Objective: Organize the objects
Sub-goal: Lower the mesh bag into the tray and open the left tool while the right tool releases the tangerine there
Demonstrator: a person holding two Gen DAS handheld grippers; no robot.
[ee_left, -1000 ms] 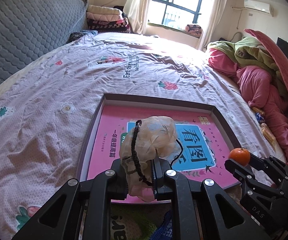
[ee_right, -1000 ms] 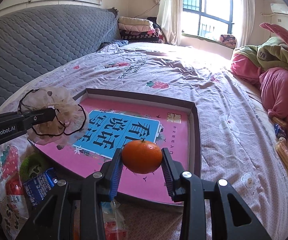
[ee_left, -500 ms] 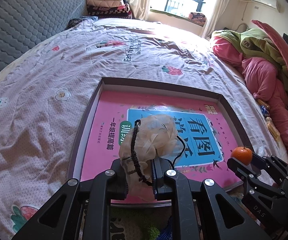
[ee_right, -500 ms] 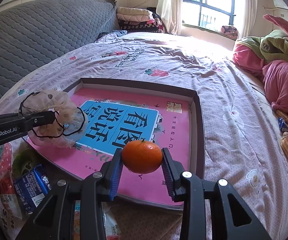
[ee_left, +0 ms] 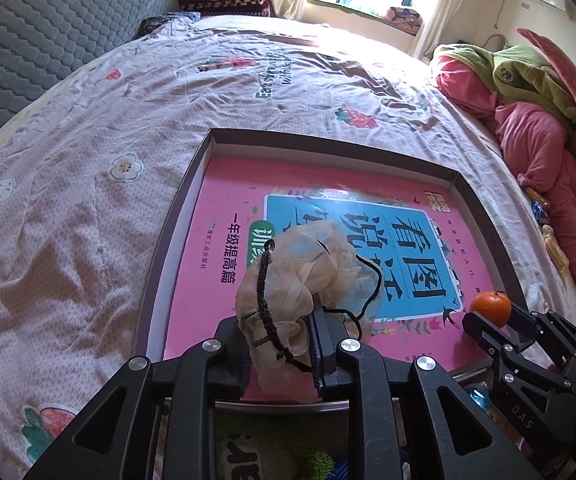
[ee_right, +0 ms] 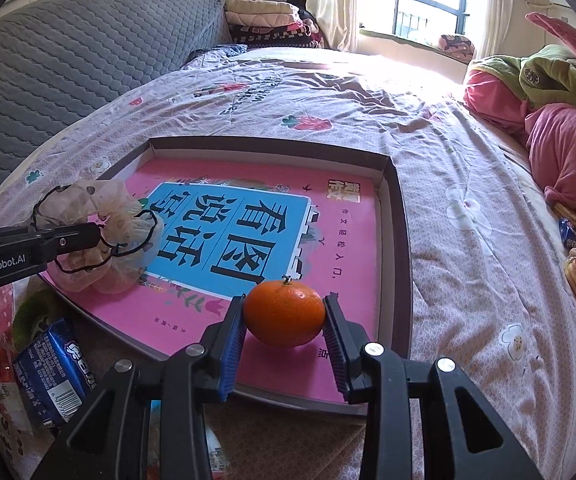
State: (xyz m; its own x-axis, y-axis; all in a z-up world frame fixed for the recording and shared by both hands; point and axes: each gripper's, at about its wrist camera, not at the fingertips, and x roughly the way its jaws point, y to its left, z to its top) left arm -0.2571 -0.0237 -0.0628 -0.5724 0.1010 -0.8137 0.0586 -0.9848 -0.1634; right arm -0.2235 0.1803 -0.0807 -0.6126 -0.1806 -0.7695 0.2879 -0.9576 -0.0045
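A beige gauze hair scrunchie (ee_left: 308, 276) with black trim sits between the jaws of my left gripper (ee_left: 279, 328). Those jaws are opening, and the fabric still fills the gap and touches both pads. In the right wrist view the scrunchie (ee_right: 99, 236) hangs at the left gripper (ee_right: 87, 236), over the near left corner of a pink and blue book (ee_right: 227, 232). The book lies in a shallow dark-rimmed tray (ee_right: 402, 240). My right gripper (ee_right: 283, 312) is shut on a small orange (ee_right: 283, 320), just above the book's near edge. The orange (ee_left: 490, 308) also shows in the left wrist view.
The tray (ee_left: 328, 140) lies on a pink flowered bedspread (ee_left: 87, 200). Snack packets, one of them blue (ee_right: 53, 364), lie near its front edge. Pink and green bedding (ee_left: 536, 120) is heaped at the right. A grey quilted headboard (ee_right: 67, 64) stands at the left.
Both grippers have sunk toward the tray, which now looks larger. The left jaws stand wider around the scrunchie than before. The orange stays gripped.
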